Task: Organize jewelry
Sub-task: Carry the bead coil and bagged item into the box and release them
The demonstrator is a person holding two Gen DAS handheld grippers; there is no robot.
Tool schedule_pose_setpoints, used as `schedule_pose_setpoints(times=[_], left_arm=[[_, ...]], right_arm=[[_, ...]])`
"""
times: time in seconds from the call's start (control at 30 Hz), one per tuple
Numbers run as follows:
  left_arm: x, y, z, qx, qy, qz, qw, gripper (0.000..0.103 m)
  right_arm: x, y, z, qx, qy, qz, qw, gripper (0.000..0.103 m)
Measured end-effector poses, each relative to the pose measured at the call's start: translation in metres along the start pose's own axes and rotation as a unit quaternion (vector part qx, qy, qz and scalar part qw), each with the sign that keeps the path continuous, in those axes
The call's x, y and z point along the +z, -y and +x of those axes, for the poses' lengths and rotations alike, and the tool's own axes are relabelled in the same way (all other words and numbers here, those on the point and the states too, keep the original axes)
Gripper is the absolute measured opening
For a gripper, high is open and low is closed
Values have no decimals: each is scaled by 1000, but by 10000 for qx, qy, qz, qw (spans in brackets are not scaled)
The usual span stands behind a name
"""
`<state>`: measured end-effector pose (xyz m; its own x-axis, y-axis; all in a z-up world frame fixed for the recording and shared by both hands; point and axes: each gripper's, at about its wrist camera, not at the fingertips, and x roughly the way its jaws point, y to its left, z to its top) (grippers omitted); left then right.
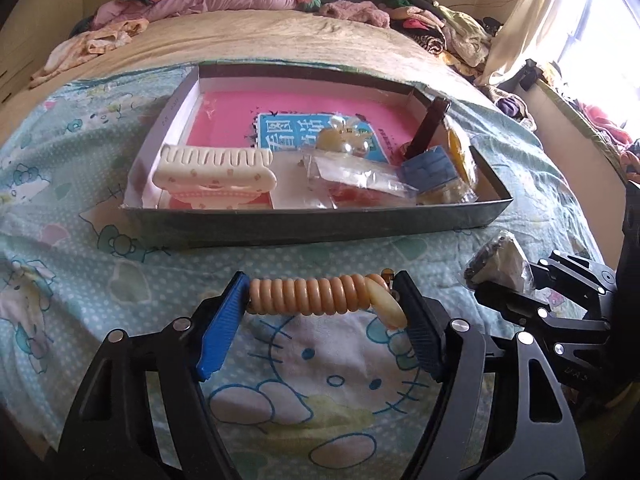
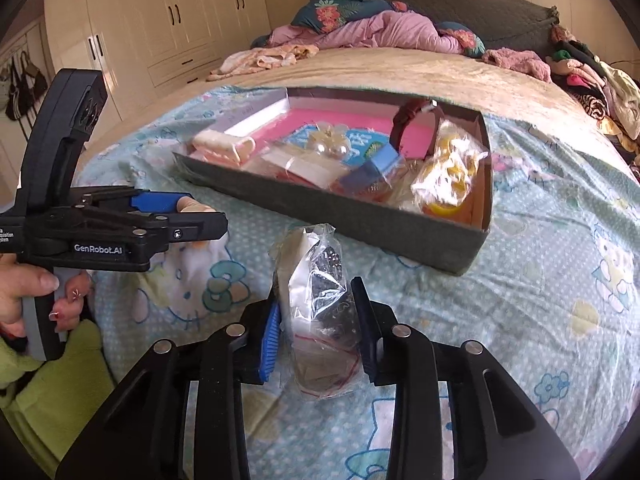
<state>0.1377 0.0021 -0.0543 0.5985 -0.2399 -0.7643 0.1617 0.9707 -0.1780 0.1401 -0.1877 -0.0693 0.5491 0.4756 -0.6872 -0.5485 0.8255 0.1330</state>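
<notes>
Gripping a coiled peach bracelet (image 1: 320, 295) end to end at lower centre, the left gripper (image 1: 322, 320) is half-closed; the right gripper (image 2: 320, 332), nearly shut, pinches a plastic bag (image 2: 316, 300). Beyond, mid-frame, a box (image 1: 280, 224) of jewelry sits on the bed (image 1: 60, 160).

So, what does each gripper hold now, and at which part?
The left gripper holds a spiral hair tie by its two ends. The right gripper holds a clear plastic bag of dark jewelry across its middle.
</notes>
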Motion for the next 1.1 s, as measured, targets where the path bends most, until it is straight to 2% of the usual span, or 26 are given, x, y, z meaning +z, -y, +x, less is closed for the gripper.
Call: schedule_pose_setpoints(times=[0.23,0.43,0.8,1.1], left_arm=[[26,-12,-25,114,406,-1,9991,66],[45,-22,-31,249,579,10,9980,66],[67,-40,-24,355,610,-72,9975,66],[79,-42,-8,328,488,-52,9983,66]], right_arm=[[25,-7,-13,27,309,-93,9995,31],[51,-15,-13,61,498,-236,9985,31],[89,-22,4,123,648,-323,9973,31],[98,-10,23,88,565,-154,9982,31]])
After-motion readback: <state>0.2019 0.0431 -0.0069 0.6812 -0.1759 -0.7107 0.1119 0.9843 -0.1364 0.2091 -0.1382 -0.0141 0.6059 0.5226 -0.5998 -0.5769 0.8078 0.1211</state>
